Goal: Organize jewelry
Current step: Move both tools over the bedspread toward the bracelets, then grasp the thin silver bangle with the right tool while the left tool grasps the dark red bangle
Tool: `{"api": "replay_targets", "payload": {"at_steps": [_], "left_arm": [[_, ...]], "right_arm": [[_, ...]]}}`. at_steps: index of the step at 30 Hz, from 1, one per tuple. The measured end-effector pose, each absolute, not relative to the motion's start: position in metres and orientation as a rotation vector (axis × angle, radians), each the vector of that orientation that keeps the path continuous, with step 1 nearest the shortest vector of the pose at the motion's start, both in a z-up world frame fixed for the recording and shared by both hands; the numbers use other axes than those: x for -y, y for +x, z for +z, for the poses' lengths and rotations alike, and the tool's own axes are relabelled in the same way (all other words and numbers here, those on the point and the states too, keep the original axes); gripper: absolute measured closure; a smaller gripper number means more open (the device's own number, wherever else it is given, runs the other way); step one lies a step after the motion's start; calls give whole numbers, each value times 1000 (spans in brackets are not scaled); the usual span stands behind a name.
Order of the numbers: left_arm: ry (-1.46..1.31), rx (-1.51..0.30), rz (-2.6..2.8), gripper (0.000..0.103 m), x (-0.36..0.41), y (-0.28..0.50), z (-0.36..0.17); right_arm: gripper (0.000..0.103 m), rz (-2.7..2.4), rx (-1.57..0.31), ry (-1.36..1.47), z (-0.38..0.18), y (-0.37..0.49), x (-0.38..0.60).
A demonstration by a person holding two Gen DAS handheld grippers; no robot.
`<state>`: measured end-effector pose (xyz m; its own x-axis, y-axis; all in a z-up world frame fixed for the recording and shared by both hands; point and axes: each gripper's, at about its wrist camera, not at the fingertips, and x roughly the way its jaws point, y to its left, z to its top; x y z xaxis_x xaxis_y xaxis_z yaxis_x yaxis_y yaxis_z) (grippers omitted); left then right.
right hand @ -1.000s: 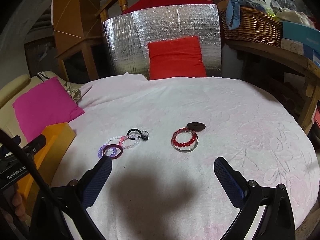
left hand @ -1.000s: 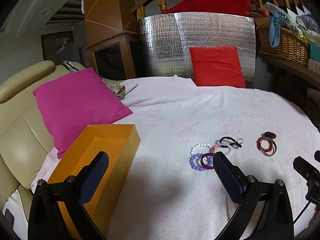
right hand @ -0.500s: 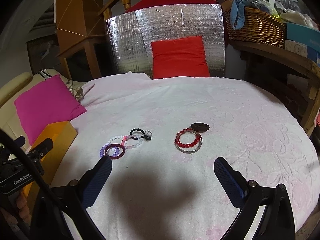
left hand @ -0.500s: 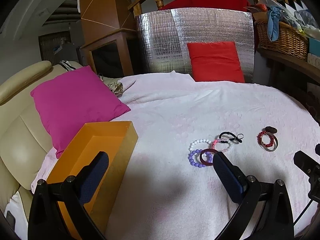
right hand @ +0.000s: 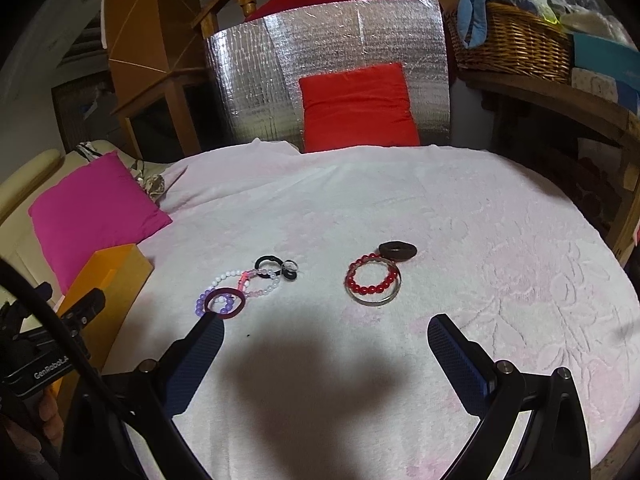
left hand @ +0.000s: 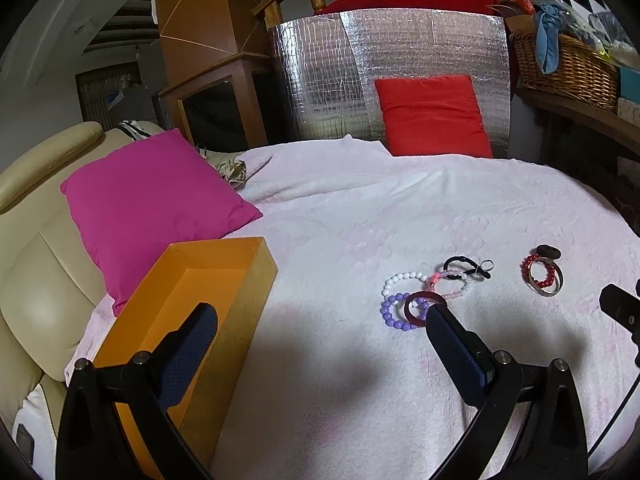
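Orange box (left hand: 192, 280): open-topped, at the left edge of the pink blanket (left hand: 400, 216).
Left gripper (left hand: 320, 324): jaws wide apart, holding nothing, above the blanket.
Writing: "GenRobot.A…" on the left gripper's body in the right wrist view.
Bead cluster (right hand: 240, 288): white, purple and pink bracelets with a maroon bangle (right hand: 225, 303), overlapping mid-blanket.
Red bead bracelet (right hand: 372, 278): inside a silver bangle, right of the cluster.
Right gripper (right hand: 324, 332): jaws spread, empty.

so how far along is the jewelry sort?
Nothing looks sorted yet: what shows of the orange box is bare. Both the left gripper and right gripper are open and hold nothing. Left to do: the bracelet cluster, red bead bracelet, metal bangle and dark ring lie on the blanket.
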<state>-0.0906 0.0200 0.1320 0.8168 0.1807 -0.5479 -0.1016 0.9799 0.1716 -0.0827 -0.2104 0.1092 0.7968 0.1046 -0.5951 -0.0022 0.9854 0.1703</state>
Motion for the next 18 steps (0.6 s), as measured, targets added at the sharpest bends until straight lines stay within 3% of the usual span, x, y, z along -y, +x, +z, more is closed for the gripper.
{"api": "replay_targets", "payload": {"at_steps": [14,18], "left_arm": [[139,-672,145,0,-19,-63,114],[75,-773,119,0,-21,-27,95]], "right_arm": [[0,40,-750,277,91,-50,249],[10,43,-788,296,81,-29,258]]}}
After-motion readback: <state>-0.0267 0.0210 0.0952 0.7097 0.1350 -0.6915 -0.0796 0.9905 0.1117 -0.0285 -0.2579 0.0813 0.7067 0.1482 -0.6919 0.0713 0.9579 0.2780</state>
